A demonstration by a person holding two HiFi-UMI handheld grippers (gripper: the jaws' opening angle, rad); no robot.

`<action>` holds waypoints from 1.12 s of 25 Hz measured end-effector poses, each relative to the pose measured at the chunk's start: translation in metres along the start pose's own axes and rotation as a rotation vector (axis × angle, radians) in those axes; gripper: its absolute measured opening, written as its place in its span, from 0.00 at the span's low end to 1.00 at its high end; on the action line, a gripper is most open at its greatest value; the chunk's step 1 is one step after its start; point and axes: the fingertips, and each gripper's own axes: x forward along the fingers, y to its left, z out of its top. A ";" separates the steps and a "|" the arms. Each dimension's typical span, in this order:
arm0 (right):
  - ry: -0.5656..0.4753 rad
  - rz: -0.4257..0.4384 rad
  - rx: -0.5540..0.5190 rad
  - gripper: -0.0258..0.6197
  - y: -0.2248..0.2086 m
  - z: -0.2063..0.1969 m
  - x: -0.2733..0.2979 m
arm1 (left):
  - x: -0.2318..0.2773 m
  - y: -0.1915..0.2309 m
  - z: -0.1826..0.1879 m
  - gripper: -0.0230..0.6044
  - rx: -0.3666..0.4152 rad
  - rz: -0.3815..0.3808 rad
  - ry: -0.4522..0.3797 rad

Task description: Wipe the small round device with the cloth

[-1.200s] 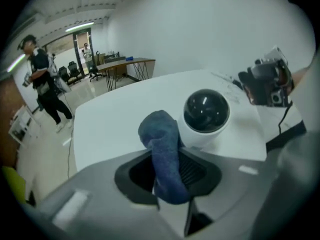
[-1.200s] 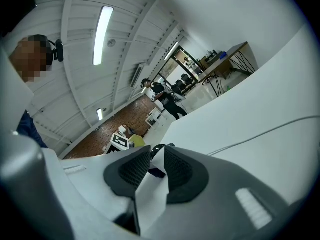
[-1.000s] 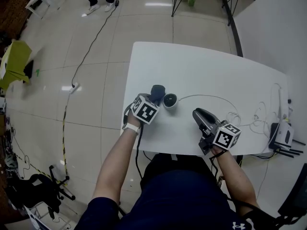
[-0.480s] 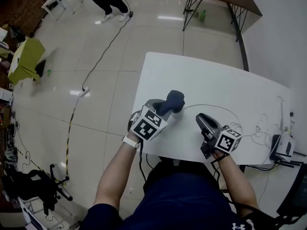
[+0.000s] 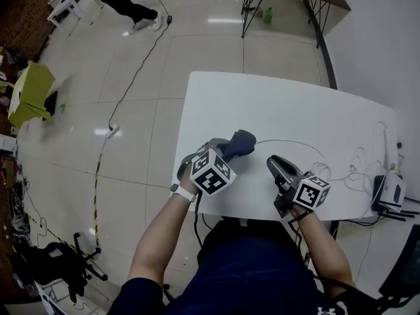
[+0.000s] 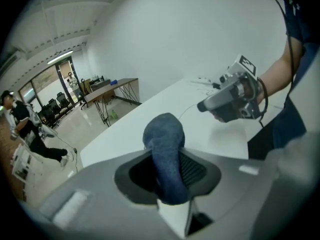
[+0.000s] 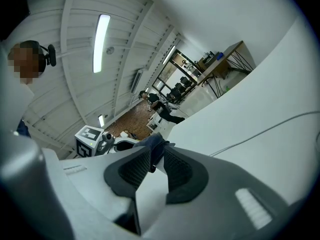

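The left gripper (image 5: 225,153) has its jaws clamped on a dark blue cloth (image 6: 165,134). The cloth is gripped by its lower part and sticks out past the jaw tips as a rounded bundle. In the head view that bundle hangs over the white table (image 5: 295,104), ahead of the left gripper's tips and on the side towards the right gripper (image 5: 272,163). The small round device itself cannot be seen. A thin cable (image 5: 289,142) runs across the table and vanishes at the edge of the cloth, so the device lies hidden under or behind the bundle, just ahead of the left jaws. The right gripper stays well apart from the cloth, low near the table's near edge. Its jaws stand a narrow gap apart with nothing between them, and through that gap the cloth and the left gripper's marker cube show in the distance. A second earlier, the cloth sat just beside the device, which was plainly visible as a dark round with a pale rim, next to the left jaw tips on the right gripper's side. Since then the left gripper has lifted and rolled, carrying the cloth over that spot, while the right gripper has kept its place.
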 end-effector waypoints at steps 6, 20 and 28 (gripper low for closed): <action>-0.023 -0.038 0.034 0.16 -0.017 0.001 -0.008 | 0.015 0.036 -0.002 0.21 0.021 -0.030 0.035; -0.024 -0.092 0.077 0.16 -0.050 0.012 -0.005 | 0.058 0.055 -0.056 0.21 -0.154 -0.143 0.081; 0.016 -0.071 0.073 0.16 -0.046 0.006 0.000 | 0.070 0.054 -0.076 0.21 -0.242 -0.117 0.094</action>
